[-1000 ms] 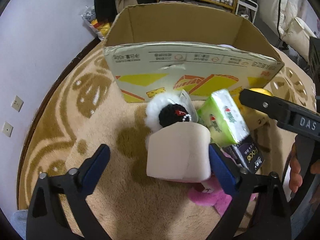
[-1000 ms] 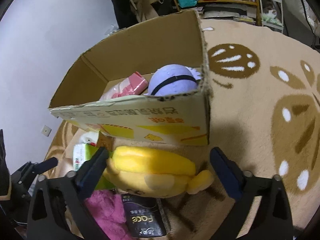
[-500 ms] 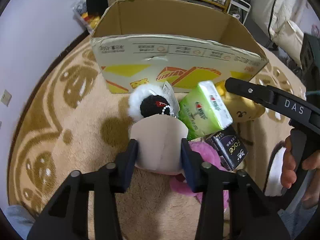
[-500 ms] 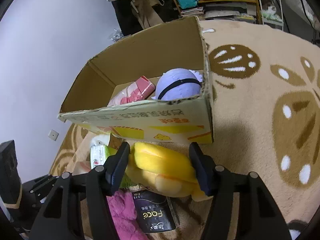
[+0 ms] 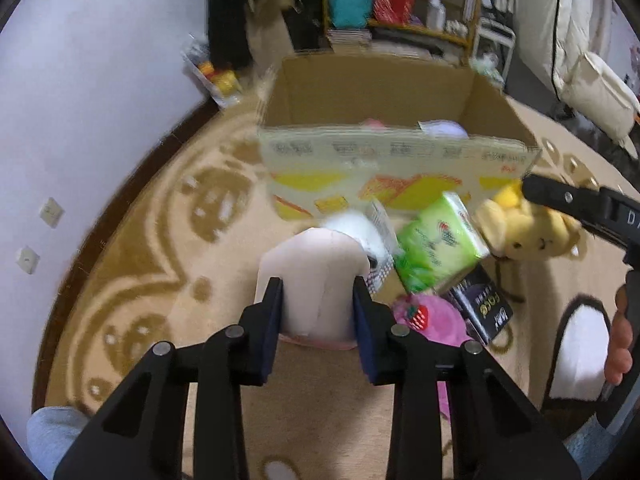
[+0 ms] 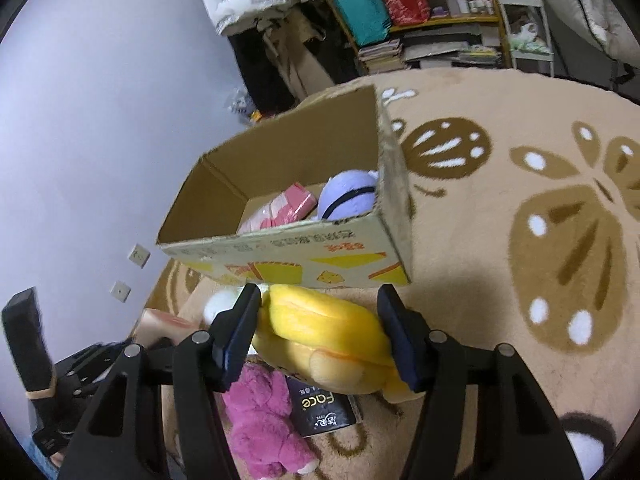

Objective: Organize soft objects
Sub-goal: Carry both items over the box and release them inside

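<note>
- Patterned beige carpet (image 6: 500, 208) is seen across the floor, with a pale wall at its left edge and cluttered shelves (image 6: 420, 8) behind.
- An open cardboard box (image 6: 304, 260) is stood on the carpet, just behind the pile of soft things.
- Inside the box, a pink packet (image 6: 288, 204) and a lilac round plush (image 6: 350, 200) are seen against the right-hand wall; the left part of the box floor appears bare.
- The left hand-held gripper (image 5: 318, 308) is pressed onto a pale pink cushion (image 5: 314, 268), whose sides are visibly squeezed; it appears lifted just clear of the pile.
- The right hand-held gripper (image 6: 320, 332) is clamped on a yellow plush toy (image 6: 324, 340), which is held in front of the box's near wall; the jaws of both have just been closing on these things.
- On the carpet below, a magenta plush (image 6: 260, 420), a dark packet marked "Face" (image 6: 320, 412), a green tissue pack (image 5: 440, 236) and a white fluffy toy (image 5: 356, 228) are left, touching one another near the box's front wall.
- The step in hand is judged to be the carrying of both grasped items to the box, the pick-up being done.
- Next, both items need to be raised above the near rim, brought over the bare left part, and released without the wall being knocked.
</note>
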`<state>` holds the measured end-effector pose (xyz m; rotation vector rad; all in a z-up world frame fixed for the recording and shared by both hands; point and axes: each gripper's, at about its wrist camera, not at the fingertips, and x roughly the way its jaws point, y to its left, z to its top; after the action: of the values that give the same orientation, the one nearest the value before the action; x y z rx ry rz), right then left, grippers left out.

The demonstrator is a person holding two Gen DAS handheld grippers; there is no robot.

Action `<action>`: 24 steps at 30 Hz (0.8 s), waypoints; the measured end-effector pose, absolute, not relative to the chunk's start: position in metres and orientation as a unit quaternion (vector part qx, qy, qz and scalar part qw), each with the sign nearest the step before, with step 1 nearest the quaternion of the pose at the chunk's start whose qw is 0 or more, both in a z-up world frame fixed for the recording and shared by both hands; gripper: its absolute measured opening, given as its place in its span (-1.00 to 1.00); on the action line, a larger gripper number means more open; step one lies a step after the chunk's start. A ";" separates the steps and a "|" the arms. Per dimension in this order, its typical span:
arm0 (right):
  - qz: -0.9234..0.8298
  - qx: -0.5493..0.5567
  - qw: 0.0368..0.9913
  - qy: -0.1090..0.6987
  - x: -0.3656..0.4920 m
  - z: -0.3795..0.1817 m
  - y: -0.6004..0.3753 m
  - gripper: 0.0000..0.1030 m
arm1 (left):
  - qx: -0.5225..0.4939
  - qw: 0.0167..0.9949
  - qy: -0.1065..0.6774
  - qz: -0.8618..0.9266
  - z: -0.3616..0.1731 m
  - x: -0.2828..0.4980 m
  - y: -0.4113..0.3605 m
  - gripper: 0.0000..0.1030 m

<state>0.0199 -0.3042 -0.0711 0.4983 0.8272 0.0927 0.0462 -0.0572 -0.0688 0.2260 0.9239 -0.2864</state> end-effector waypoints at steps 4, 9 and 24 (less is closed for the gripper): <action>0.044 0.235 0.893 0.382 0.010 -0.058 -0.307 0.23 | 0.105 0.903 0.399 -0.121 -0.042 0.028 -0.051 -0.38; 0.051 0.228 0.905 0.356 0.000 -0.037 -0.306 0.23 | 0.108 0.915 0.374 -0.108 -0.025 0.017 -0.045 -0.38; 0.060 0.192 0.934 0.295 0.019 0.011 -0.302 0.23 | 0.076 0.937 0.331 -0.085 0.022 0.041 -0.040 -0.37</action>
<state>0.0189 -0.3018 0.0111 0.3933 0.6033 0.1236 0.0406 -0.0401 0.0215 0.1556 0.6763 -0.1736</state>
